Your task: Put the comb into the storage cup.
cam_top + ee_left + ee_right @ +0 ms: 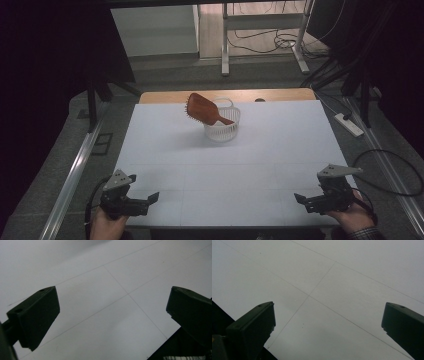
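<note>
- In the high view the left gripper (152,198) sits at the lower left of the frame, at the near edge of the white table (280,150), held by a hand (106,224) that comes in from the bottom edge.
- Its jaws stand wide apart with nothing between them; the left gripper view shows the left gripper (113,315) spread over bare white surface crossed by thin lines.
- The right gripper (300,198) sits at the lower right of the high view, also at the near edge of the table, held by a hand (352,216) with a patterned cuff (367,233) at the bottom edge.
- Its jaws are likewise fully spread and hold nothing; the right gripper view shows the right gripper (328,325) over plain white surface with faint grid lines.
- The brown hairbrush (202,108) lies in the upper middle of the high view, well apart from both grippers.
- The brush is tilted, its handle end resting in the white basket (223,131) and its paddle head sticking out over the rim toward the upper left, bristles along its left edge.
- The basket stands upright on the table near its far edge.
- Each gripper carries a grey three-cornered plate on top, and a cable (400,172) loops off beyond the table at the right of the frame.
</note>
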The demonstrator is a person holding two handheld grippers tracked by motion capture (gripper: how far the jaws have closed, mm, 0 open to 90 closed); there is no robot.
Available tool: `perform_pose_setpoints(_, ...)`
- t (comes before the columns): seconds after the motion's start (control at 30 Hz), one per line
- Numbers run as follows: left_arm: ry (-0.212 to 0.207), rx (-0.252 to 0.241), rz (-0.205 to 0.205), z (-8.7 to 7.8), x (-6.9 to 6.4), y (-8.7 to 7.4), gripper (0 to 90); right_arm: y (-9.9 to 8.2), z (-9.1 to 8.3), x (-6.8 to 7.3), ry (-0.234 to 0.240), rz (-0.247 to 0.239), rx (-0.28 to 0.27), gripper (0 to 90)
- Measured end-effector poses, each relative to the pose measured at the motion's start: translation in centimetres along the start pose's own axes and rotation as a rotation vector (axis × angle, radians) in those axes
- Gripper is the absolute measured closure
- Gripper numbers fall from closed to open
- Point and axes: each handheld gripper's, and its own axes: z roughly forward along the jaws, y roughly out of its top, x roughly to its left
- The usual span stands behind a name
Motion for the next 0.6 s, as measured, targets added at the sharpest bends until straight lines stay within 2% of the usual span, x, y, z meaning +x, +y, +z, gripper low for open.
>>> perform_pose_setpoints(0.13,0.004,0.022,0.006,0.01,-0.12,-0.23,0.0,0.01,0.00,0.03,-0.001,0.000,0.000,0.0)
perform_pose_setpoints(0.3,0.024,0.025,0.011,-0.22,-0.24,-0.39,0.0,0.01,0.00,0.04,-0.003,0.001,0.002,0.0)
perform_pose_setpoints(0.6,0.023,0.050,0.025,0.04,-0.39,-0.28,0.2,-0.05,-0.01,0.01,-0.006,-0.001,0.002,0.0)
